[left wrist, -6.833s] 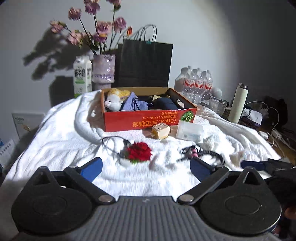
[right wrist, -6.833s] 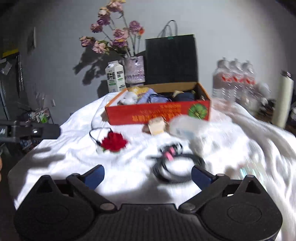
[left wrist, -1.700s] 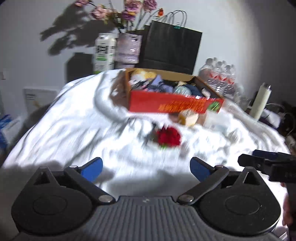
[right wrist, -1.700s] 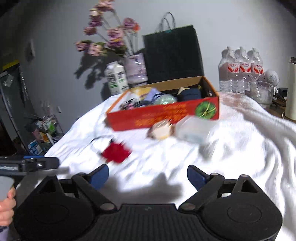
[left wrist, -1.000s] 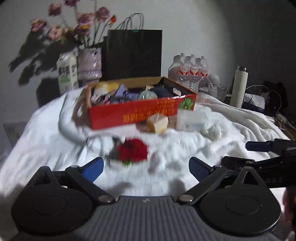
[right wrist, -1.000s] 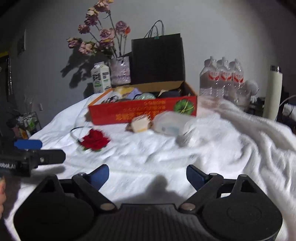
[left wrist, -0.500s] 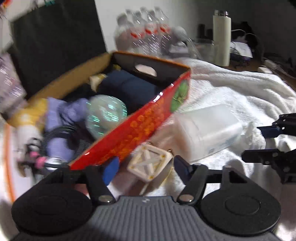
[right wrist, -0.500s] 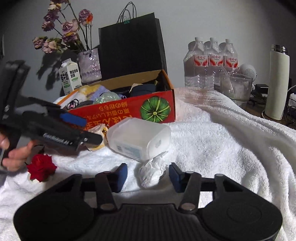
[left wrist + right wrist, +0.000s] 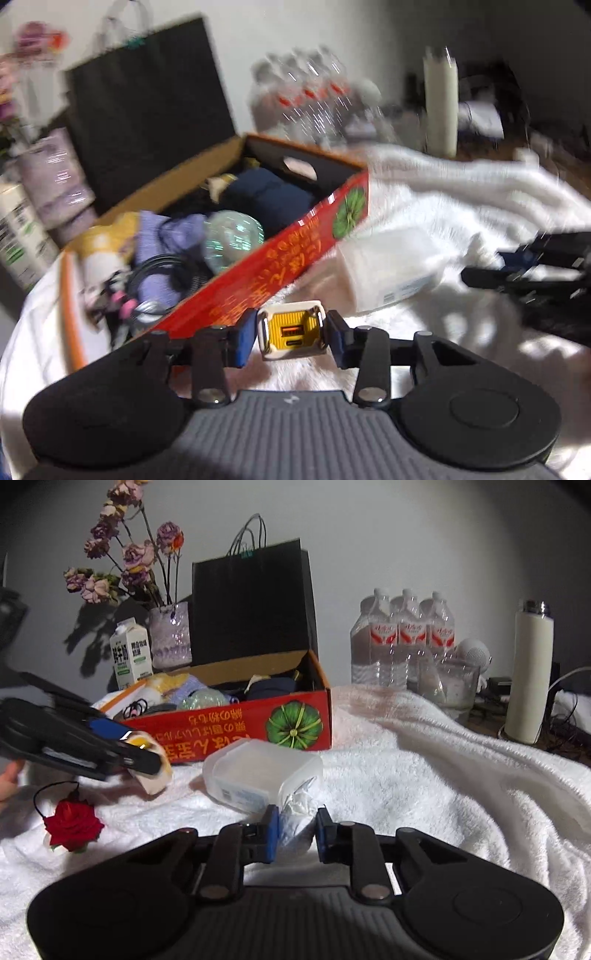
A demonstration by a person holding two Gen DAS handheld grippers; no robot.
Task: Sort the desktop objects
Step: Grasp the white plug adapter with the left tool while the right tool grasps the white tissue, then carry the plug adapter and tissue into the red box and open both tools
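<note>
Right up close, the left gripper (image 9: pixel 291 334) has its blue pads pressed on both sides of a small yellow-and-white charger block (image 9: pixel 291 334) — jaws have just been closing, and they're clamped on it, two ports facing the camera. Same story on the other side: the right gripper (image 9: pixel 295 829) has just been closing too, and its jaws pinch a crumpled white wad of tissue (image 9: pixel 295 818) that sits squarely between the pads on the white towel (image 9: pixel 424 775).

Just ahead of the right jaws, touching the wad, lies a frosted plastic box (image 9: pixel 258 775) on its side. Off to the left of those jaws, a red rose (image 9: pixel 72 825) with a black cord loop rests on the towel.

Beyond both pairs of jaws stands the red cardboard box (image 9: pixel 236 731), pumpkin print on its front, already stuffed: a dark blue bundle, a pale green ball (image 9: pixel 232 240), lilac cloth, black cable.

Farther back: black paper bag (image 9: pixel 251 605), milk carton (image 9: pixel 131 653), vase of dried flowers (image 9: pixel 170 638), water bottles (image 9: pixel 402 638) and a white flask (image 9: pixel 528 672).
</note>
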